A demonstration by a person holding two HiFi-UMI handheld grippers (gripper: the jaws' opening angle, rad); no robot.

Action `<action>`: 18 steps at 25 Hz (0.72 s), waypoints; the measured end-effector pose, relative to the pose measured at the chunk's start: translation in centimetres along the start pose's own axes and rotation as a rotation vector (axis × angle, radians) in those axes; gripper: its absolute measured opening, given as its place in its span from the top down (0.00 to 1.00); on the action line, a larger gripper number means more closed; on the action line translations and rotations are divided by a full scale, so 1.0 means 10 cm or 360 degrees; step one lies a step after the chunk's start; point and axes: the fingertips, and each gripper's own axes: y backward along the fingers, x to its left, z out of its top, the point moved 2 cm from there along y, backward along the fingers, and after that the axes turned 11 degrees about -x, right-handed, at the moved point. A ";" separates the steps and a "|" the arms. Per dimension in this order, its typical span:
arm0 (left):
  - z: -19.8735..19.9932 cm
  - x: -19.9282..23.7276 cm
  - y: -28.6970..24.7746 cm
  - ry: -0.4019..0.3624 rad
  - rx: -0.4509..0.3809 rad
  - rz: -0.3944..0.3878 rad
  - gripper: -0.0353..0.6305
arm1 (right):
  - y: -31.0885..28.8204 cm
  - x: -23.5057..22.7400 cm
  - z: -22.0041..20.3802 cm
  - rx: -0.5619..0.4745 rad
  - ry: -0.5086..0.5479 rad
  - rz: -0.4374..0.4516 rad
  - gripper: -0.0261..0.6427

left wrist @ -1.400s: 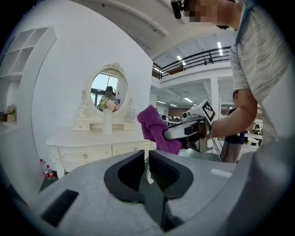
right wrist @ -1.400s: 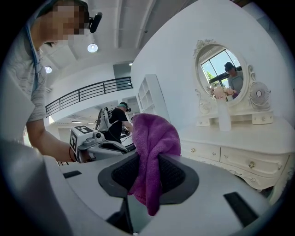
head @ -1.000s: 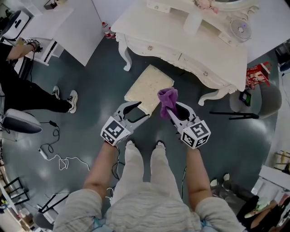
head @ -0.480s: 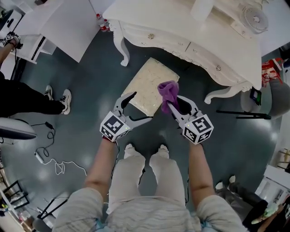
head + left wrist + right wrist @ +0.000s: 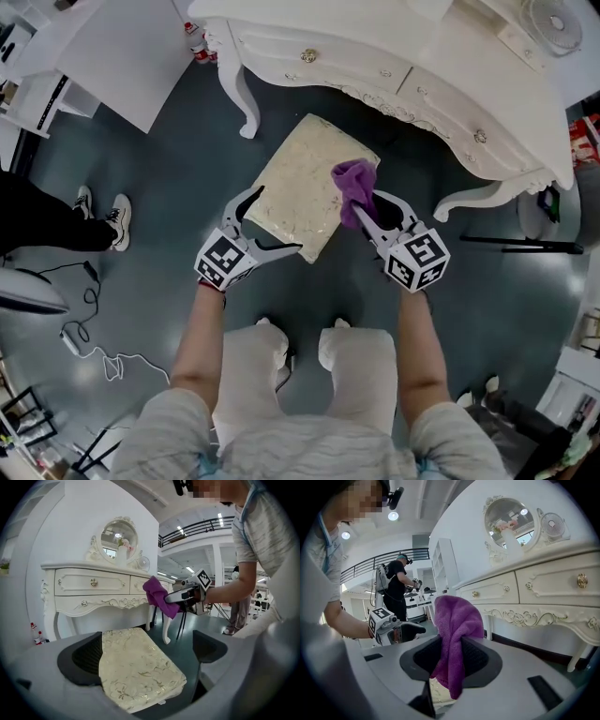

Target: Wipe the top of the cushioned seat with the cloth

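Purple terry cloth [image 5: 454, 634] is clamped in the right gripper [image 5: 367, 202]. Its jaws are clenched on a bunched middle fold, with one lobe standing above the pads and a tail hanging below. The cloth sits over the right edge of the cream brocade cushioned seat [image 5: 305, 187]; I can't tell if it is touching yet. The seat stands on the dark floor [image 5: 169, 169], just in front of the white carved dressing table [image 5: 394, 66].

The left gripper [image 5: 277, 220] has its jaws released and wide, having just been opening. The seat's near-left part lies in the gap, but no pad presses on it.

Handling, as a judgement:
- **Cloth:** it is light, limp and compressible. It won't slip on its own but will probably drag on the woven brocade, so it should stay deep between the pads. The hanging tail is likely the part to wipe with.
- **Fabric:** terry loops could catch on the raised floral weave, so flat strokes with moderate pressure look best.
- **Seat:** the padded top should give under load, while the edges look firmer.
- **Stool:** it looks light and may skate on the glossy floor. The left jaws would best take hold on the near cushion edge, across its thickness, to steady it.
- **Clearance:** the dressing table legs stand near the far side, so long strokes risk a knock.
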 end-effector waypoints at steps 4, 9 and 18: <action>-0.23 0.13 -0.14 -0.0029 -0.0026 0.0002 0.06 | -0.14 -0.15 -0.26 -0.0027 -0.0001 -0.0012 0.78; -0.49 0.23 -0.28 -0.0022 -0.0033 -0.0040 0.06 | -0.29 -0.25 -0.45 -0.0038 0.0073 0.0011 0.78; -0.87 0.36 -0.37 -0.0135 -0.0041 -0.0058 0.06 | -0.41 -0.37 -0.73 0.0009 0.0220 0.0014 0.78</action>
